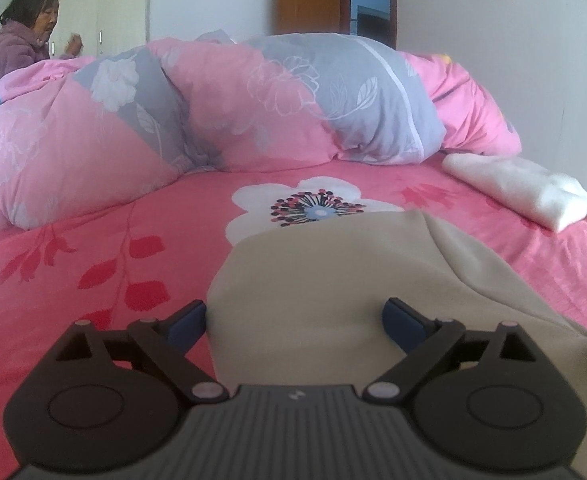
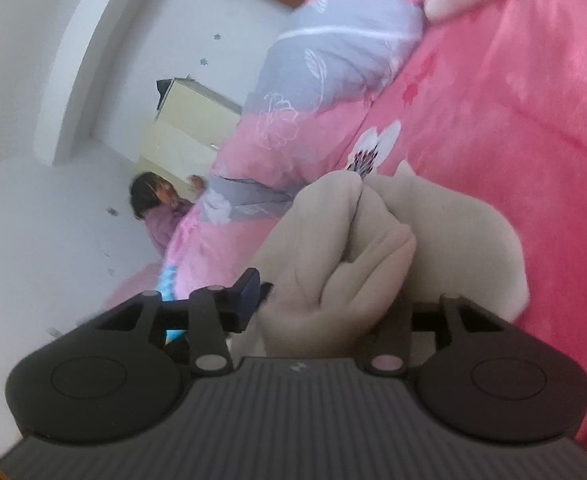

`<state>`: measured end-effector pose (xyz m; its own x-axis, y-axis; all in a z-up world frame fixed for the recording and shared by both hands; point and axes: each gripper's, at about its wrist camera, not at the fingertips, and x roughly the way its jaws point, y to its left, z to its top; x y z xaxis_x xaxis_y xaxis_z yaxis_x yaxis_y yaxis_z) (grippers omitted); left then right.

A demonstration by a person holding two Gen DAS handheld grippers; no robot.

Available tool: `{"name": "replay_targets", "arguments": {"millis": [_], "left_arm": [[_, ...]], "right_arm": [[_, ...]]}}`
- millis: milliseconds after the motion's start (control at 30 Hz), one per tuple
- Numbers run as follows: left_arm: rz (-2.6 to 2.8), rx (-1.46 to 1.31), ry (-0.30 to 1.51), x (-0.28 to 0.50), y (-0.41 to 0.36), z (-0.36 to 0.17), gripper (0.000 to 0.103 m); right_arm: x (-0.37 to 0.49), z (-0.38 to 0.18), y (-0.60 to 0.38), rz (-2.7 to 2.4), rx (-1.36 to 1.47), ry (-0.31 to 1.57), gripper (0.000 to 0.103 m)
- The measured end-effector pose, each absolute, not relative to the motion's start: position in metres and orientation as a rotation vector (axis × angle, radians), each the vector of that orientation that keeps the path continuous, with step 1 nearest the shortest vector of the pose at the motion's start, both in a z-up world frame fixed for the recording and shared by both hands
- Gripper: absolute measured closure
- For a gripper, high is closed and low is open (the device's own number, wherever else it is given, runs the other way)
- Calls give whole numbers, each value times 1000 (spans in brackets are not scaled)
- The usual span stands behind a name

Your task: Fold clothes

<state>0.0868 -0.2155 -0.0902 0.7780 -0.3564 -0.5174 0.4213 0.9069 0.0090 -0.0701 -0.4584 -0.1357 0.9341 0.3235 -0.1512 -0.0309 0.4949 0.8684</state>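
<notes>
Pink bed sheet (image 1: 113,248): beige garment (image 1: 333,280) by its flower print, L gripper (image 1: 295,316) spread wide over it; R gripper (image 2: 325,300) pinches bunched folds, prob. to carry over.

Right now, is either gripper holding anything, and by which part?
Right gripper is clamped on a bunched fold of the beige garment. Left gripper is open, jaws spread either side of the garment's near edge, gripping nothing.

Soft even daylight, right view motion-blurred, fisheye warp w/ dark corners.
</notes>
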Motion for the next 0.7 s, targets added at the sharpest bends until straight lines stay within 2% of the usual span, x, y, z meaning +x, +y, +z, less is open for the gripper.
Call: {"name": "replay_targets", "arguments": {"millis": [200, 267, 300, 567, 700], "left_arm": [[-408, 104, 543, 91, -214, -92, 8], [-401, 94, 543, 92, -213, -92, 8], [-398, 85, 542, 92, -212, -93, 8], [-381, 33, 533, 95, -211, -92, 8], [-388, 56, 523, 94, -217, -92, 7]], "right_arm": [[-31, -140, -485, 301, 1137, 402, 55], [-27, -133, -483, 306, 1081, 387, 73], [-25, -130, -482, 309, 1054, 380, 93], [-15, -98, -469, 297, 801, 299, 96], [-13, -102, -481, 279, 841, 294, 96]]}}
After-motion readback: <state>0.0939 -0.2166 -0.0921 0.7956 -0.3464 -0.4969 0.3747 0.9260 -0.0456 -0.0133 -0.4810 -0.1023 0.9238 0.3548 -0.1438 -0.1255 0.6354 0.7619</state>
